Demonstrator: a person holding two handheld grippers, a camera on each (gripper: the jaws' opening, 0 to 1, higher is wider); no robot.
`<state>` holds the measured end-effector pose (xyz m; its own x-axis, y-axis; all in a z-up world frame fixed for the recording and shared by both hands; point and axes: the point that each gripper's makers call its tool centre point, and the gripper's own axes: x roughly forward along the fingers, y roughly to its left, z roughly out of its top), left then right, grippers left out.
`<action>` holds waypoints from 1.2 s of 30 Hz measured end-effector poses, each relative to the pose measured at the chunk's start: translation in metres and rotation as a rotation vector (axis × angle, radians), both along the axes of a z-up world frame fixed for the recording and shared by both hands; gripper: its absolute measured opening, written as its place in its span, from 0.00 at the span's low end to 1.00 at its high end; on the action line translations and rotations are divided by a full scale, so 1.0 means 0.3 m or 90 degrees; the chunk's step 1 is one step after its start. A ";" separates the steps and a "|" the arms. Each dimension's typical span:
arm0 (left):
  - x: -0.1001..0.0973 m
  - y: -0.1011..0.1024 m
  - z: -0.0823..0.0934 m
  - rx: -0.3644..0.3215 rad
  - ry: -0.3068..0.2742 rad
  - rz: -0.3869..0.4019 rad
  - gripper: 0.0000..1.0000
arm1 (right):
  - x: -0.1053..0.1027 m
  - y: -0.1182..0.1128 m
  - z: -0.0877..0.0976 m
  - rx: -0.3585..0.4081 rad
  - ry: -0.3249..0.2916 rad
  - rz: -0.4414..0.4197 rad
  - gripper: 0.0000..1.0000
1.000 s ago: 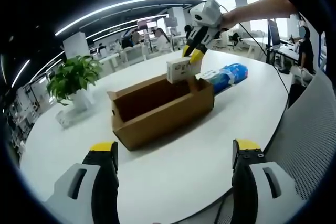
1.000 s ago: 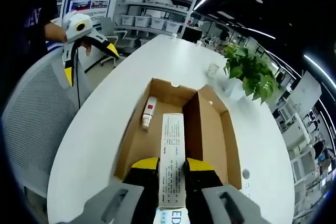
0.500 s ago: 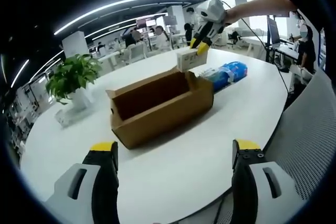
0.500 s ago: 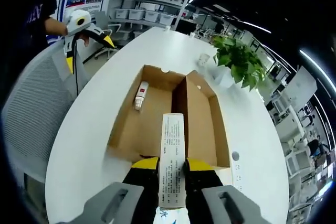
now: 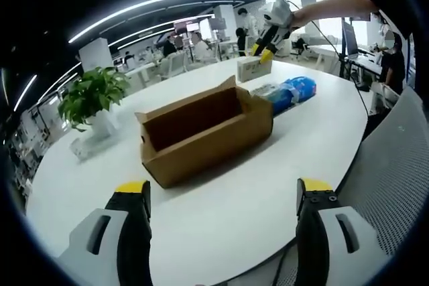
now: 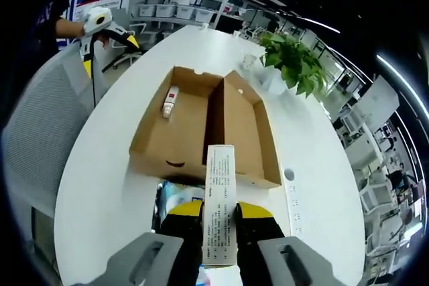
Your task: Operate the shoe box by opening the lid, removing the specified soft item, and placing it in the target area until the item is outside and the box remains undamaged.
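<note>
Holding one white carton (image 6: 219, 195) clamped between its two yellow-tipped jaws, the right gripper (image 6: 219, 211) is hanging above the white table (image 6: 107, 165), on the near side of the one cardboard box (image 6: 201, 128). The carton is fully outside the box and is touching nothing but the jaws. In the left gripper view the same carton (image 5: 249, 68) is showing in the air beyond the box (image 5: 204, 132), gripped by the right gripper (image 5: 264, 51), with a person's bare forearm (image 5: 328, 6) reaching in behind it.

The box is sitting open on the table, its lid folded back flat, making two open halves side by side. One small white tube with a red band (image 6: 168, 101) is lying in the left half. One blue-and-white soft pack (image 5: 289, 94) is lying on the table just beside the box.

The left gripper (image 5: 221, 202) is hovering well short of the box, jaws wide apart and gripping nothing. It is also showing in the right gripper view (image 6: 107, 35).

One potted plant (image 5: 90, 102) is standing on the table.
</note>
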<state>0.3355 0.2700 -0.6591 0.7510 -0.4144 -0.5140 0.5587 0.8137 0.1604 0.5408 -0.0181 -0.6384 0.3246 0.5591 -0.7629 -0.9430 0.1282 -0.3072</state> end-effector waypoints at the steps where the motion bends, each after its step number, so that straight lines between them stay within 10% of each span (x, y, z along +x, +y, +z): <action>1: 0.000 0.000 -0.001 0.001 0.001 0.000 0.90 | 0.006 -0.014 -0.001 -0.002 0.000 -0.005 0.13; 36: 0.009 0.011 -0.017 0.016 0.014 0.007 0.88 | 0.105 -0.347 -0.186 -0.120 0.009 -0.106 0.14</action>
<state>0.3381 0.2734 -0.6641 0.7443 -0.3926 -0.5403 0.5531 0.8158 0.1691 0.5722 -0.1223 -0.6943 0.3883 0.3456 -0.8543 -0.9182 0.2235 -0.3269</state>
